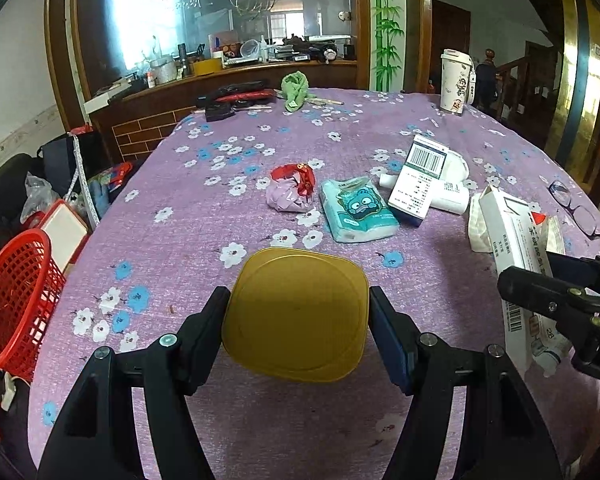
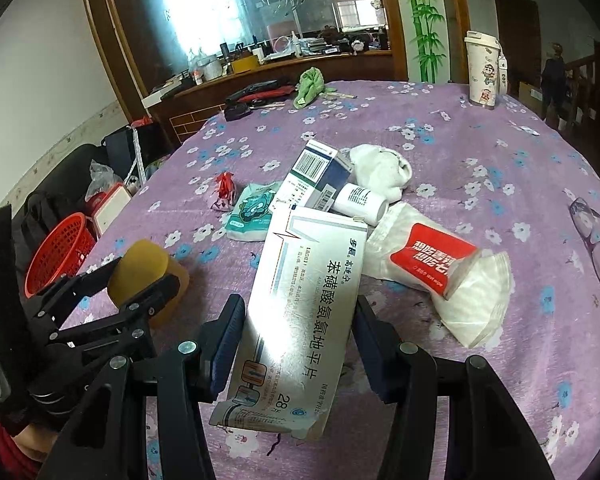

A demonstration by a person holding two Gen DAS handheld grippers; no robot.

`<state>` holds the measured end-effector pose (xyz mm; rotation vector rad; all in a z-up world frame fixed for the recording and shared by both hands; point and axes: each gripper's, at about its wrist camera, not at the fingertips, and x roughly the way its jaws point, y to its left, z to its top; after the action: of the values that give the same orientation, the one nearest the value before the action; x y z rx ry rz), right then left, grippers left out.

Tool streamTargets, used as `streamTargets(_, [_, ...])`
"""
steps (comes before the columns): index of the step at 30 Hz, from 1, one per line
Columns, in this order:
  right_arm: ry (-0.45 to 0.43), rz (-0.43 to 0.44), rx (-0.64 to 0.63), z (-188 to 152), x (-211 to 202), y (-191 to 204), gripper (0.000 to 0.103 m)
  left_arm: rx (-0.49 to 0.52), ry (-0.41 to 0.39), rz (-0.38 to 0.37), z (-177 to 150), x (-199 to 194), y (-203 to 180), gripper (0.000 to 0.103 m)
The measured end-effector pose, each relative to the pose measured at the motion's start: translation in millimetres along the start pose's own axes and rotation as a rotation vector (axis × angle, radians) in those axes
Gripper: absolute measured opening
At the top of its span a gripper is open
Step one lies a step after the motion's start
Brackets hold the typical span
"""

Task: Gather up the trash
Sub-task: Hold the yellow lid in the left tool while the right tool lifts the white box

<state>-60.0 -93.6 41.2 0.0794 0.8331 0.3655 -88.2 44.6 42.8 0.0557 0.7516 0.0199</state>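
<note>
My left gripper [image 1: 296, 316] is shut on a yellow rounded-square jar [image 1: 296, 312], held above the purple floral table [image 1: 180, 240]. In the right wrist view, the right gripper [image 2: 298, 308] is shut on a flat white medicine box [image 2: 304, 296]. The left gripper [image 2: 144, 274] with the yellow jar [image 2: 148, 268] shows at the left there. On the table lie a crumpled pink and red wrapper [image 1: 292, 190], a teal tissue pack [image 1: 356, 212], a barcode box [image 1: 420, 176], a white bottle [image 2: 360, 200] and a red wet-wipe packet [image 2: 436, 260].
A red mesh basket [image 1: 16, 300] stands off the table's left edge, beside bags on the floor. Glasses [image 2: 596, 248] lie at the right edge. A white tumbler [image 1: 456, 82], a green cloth [image 1: 296, 88] and dark items sit at the far side. A white cloth [image 2: 384, 168] lies behind the bottle.
</note>
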Motion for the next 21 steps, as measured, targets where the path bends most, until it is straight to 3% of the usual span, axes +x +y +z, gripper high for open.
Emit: streamTargets(21, [0.008, 0.005, -0.018, 0, 0, 13, 0.058, -0.014, -0.007, 0.014, -2, -7, 11, 0.068])
